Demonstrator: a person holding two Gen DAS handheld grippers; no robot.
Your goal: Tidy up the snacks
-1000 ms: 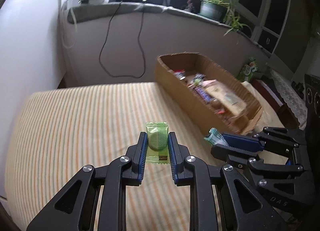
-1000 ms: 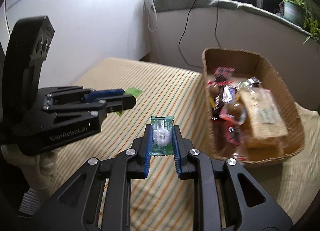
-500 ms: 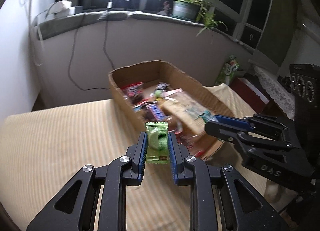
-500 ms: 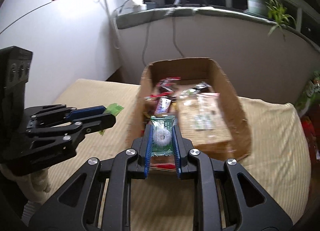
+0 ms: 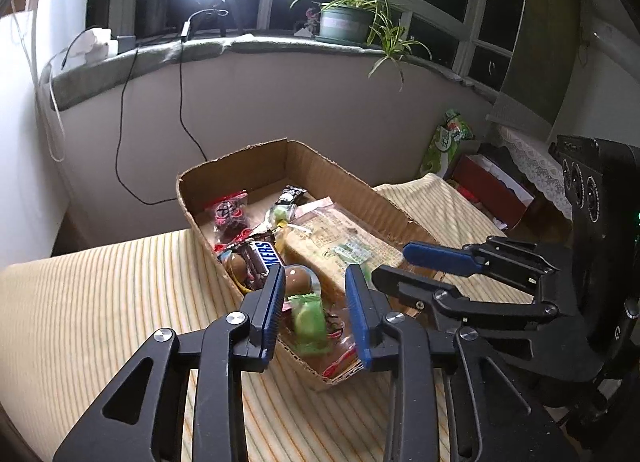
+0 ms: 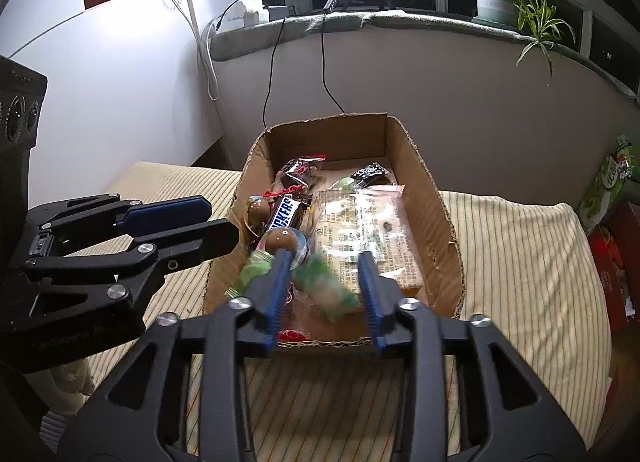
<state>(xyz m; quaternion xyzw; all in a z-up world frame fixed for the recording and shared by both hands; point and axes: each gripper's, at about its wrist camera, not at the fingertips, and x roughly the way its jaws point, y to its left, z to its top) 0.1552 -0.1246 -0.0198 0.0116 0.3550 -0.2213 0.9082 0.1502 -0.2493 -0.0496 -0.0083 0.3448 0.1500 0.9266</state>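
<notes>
Both grippers hang over the near end of a cardboard box of snacks. The jaws of my left gripper are opening, and a light green wrapped snack, blurred, drops free between them into the box. My right gripper is opening its jaws too. Its darker green wrapped snack, also blurred, falls clear of the pads. Inside the box lie a Snickers bar, a large clear cracker pack and several small sweets.
The box stands on a yellow striped cloth. Behind it rise a grey wall with a black cable and a sill with a potted plant. A green bag and a red box sit off to the right.
Both grippers moved over the box's near end and opened. The two green snacks left the pads and are dropping into the box.
</notes>
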